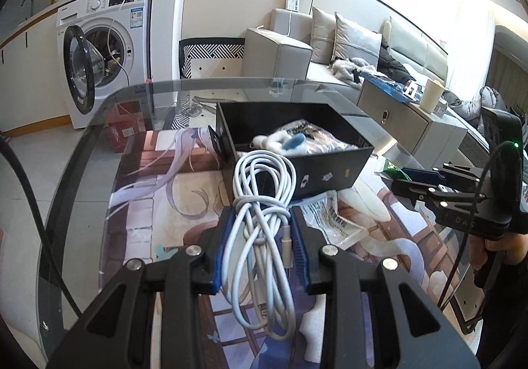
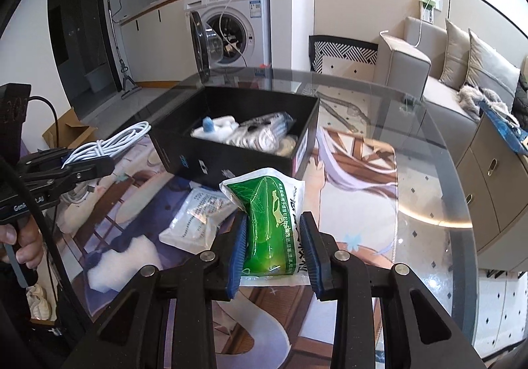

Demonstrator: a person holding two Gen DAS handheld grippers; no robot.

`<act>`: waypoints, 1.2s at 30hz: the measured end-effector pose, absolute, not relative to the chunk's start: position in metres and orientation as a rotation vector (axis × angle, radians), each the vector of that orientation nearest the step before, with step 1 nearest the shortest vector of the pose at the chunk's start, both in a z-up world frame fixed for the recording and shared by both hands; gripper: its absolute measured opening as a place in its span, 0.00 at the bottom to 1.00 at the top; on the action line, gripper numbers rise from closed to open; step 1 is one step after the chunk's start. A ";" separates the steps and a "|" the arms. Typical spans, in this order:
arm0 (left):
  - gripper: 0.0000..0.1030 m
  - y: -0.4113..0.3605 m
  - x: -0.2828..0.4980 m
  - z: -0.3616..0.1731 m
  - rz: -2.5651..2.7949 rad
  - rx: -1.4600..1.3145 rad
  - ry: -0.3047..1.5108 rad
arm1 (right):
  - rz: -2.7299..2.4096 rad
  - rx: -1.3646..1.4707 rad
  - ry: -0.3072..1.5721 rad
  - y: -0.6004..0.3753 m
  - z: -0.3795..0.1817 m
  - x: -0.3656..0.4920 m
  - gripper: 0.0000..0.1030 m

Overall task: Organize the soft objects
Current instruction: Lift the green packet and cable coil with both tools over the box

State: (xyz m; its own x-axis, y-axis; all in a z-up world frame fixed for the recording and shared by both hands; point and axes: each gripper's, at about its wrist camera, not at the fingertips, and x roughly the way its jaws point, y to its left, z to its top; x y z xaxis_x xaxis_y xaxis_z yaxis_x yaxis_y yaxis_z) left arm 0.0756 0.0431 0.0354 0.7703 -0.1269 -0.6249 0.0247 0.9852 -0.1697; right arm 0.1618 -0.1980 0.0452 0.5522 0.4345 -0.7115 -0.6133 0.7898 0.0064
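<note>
A bundle of white cable [image 1: 260, 224] is squeezed between the blue pads of the left gripper [image 1: 261, 220], near the black box [image 1: 330, 171]. A green packet [image 2: 270, 220] is pinched by the right gripper [image 2: 273, 227]. A picture mat [image 2: 356, 204] is spread on the glass table [image 2: 439, 177]. A washing machine [image 1: 105, 49] is seen behind. The soft things in the box are blurred.

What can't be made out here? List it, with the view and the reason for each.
- Box contents: blurred in the right wrist view, and the near wall hides the bottom in the left wrist view.
- Print on the green packet: too small, partly covered by the right gripper.
- Lower loops of the cable: hidden behind the left gripper.
- White packet: text unreadable in both views.
</note>
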 end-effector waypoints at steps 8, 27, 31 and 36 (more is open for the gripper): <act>0.31 0.048 0.091 0.044 -0.078 -0.168 0.680 | 0.637 -0.225 0.739 -0.195 0.057 0.160 0.31; 0.31 0.045 0.146 0.063 -0.076 -0.162 0.690 | 0.640 -0.217 0.719 -0.166 0.084 0.189 0.31; 0.31 0.042 0.156 0.062 -0.077 -0.151 0.699 | 0.633 -0.201 0.724 -0.160 0.083 0.198 0.31; 0.31 0.040 0.168 0.059 -0.078 -0.141 0.712 | 0.633 -0.182 0.734 -0.155 0.079 0.208 0.31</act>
State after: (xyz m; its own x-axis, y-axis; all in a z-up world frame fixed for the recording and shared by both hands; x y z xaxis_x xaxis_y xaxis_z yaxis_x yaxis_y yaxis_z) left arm 0.1685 0.0399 0.0589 0.7549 -0.1190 -0.6450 0.0230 0.9876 -0.1554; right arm 0.2083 -0.1549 0.0791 0.5671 0.4735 -0.6739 -0.5969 0.8001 0.0598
